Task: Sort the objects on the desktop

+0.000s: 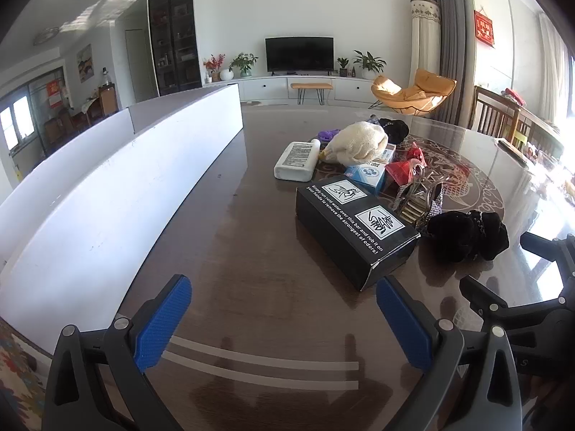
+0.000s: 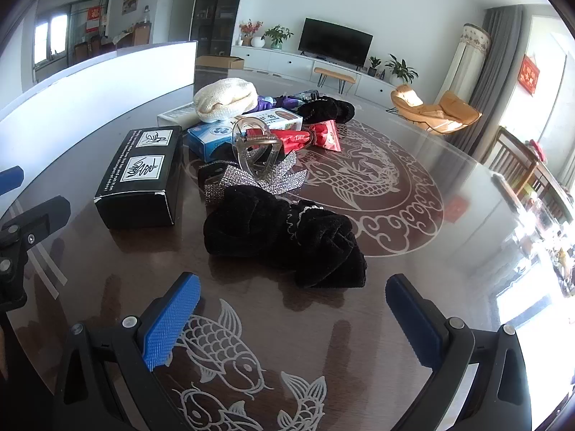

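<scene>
A pile of small objects lies on a dark glass-topped table (image 1: 251,269). Nearest is a black printed box (image 1: 355,226) (image 2: 142,176), with a black velvet bow (image 2: 284,237) (image 1: 467,235) beside it. Behind them lie a clear hair claw (image 2: 255,143), a rhinestone bow (image 2: 251,179), a blue-white box (image 2: 212,136), red packets (image 2: 323,134), a cream knitted item (image 1: 359,142) (image 2: 226,98) and a white bottle (image 1: 296,160). My left gripper (image 1: 284,314) is open just short of the black box. My right gripper (image 2: 293,318) is open just short of the black bow. Neither holds anything.
A long white tray with a divider (image 1: 118,186) (image 2: 107,79) stands along the table's left side. Another black hair piece (image 2: 327,107) lies at the pile's far end. The right gripper's fingers (image 1: 539,280) show at the left view's right edge. Fish patterns (image 2: 359,176) mark the tabletop.
</scene>
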### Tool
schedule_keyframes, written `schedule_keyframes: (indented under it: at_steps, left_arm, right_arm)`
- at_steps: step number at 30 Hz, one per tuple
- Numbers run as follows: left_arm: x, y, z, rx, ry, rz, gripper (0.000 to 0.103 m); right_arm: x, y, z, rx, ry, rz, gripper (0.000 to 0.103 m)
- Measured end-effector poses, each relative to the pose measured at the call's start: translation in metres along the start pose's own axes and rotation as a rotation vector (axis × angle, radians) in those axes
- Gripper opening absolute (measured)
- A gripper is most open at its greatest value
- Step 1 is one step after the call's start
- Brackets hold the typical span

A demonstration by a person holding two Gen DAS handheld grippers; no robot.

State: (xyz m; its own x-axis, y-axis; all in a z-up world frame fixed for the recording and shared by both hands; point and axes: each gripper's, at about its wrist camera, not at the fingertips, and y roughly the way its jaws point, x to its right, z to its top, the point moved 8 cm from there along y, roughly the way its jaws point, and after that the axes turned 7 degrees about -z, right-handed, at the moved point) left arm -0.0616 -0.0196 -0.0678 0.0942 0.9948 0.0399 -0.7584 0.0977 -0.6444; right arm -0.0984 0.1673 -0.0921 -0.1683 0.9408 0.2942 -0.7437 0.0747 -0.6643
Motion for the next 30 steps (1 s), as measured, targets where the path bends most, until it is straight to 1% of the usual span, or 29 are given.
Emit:
schedule_keyframes:
  at_steps: [4,8,12,16,20,22,24,27,29,30]
  left_arm:
    - [-0.001,0.002,0.000,-0.012,-0.013,-0.012,0.103]
    - [-0.007,-0.004,0.001,0.003,-0.046,-0.027,0.103]
    - [-0.015,-0.023,0.004,0.049,-0.082,-0.052,0.103]
    - [-0.022,-0.041,0.000,0.066,-0.131,-0.081,0.103]
    - [-0.033,-0.060,-0.007,0.077,-0.195,-0.081,0.103]
    - [-0.037,-0.071,-0.010,0.063,-0.228,-0.089,0.103]
    - [-0.040,-0.088,-0.006,0.078,-0.256,-0.097,0.103]
    - [-0.046,-0.105,0.000,0.093,-0.267,-0.080,0.103]
    - [-0.048,-0.103,0.002,0.070,-0.273,-0.075,0.103]
    - [-0.048,-0.097,0.003,0.042,-0.283,-0.082,0.103]
  right_arm:
    - [-0.002,0.002,0.000,-0.013,-0.005,0.009,0.103]
    - [-0.001,0.003,-0.001,-0.020,-0.001,0.010,0.103]
    - [0.001,0.005,-0.001,-0.031,0.015,0.006,0.103]
    - [0.000,0.008,-0.002,-0.050,0.000,-0.005,0.103]
    - [0.000,0.008,-0.003,-0.054,0.003,-0.003,0.103]
    - [0.001,0.010,-0.004,-0.070,0.017,0.012,0.103]
    - [0.003,0.012,-0.006,-0.101,0.041,0.041,0.103]
    - [0.007,0.019,-0.009,-0.161,0.091,0.106,0.103]
    - [0.009,0.024,-0.011,-0.191,0.118,0.149,0.103]
    - [0.009,0.024,-0.010,-0.190,0.108,0.149,0.103]
